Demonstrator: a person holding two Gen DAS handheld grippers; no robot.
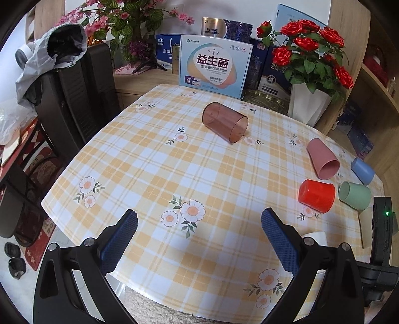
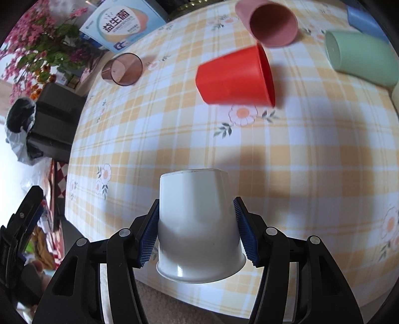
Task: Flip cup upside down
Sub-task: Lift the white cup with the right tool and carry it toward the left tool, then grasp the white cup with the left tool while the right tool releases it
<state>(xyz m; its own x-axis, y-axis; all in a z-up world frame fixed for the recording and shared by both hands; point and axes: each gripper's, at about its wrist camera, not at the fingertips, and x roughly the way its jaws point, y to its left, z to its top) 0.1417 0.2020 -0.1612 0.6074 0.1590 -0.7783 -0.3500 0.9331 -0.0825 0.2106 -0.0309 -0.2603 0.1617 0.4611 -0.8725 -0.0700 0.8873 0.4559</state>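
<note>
So the right gripper [image 2: 197, 228] has the white cup [image 2: 197, 224] pinched between its blue pads [image 2: 149, 236], one on each side of the wall, just over the near edge of the table [image 2: 299, 174]. In the right wrist view the cup's closed base points away from the camera and the flared rim faces back toward the gripper, so its long axis runs pretty much along the fingers. Whether the rim is touching the cloth yet, I can't tell. To finish this well I'd say bring the rim down flat and level, then let go slowly so it doesn't rock or skid off that near edge. Left gripper [image 1: 199, 231] is spread wide with nothing in it, hovering over the near side. The red cup [image 2: 237, 77], pink cup [image 2: 269, 22], green cup [image 2: 361, 59] and brown cup [image 2: 122, 69] all lie on their sides farther back.
</note>
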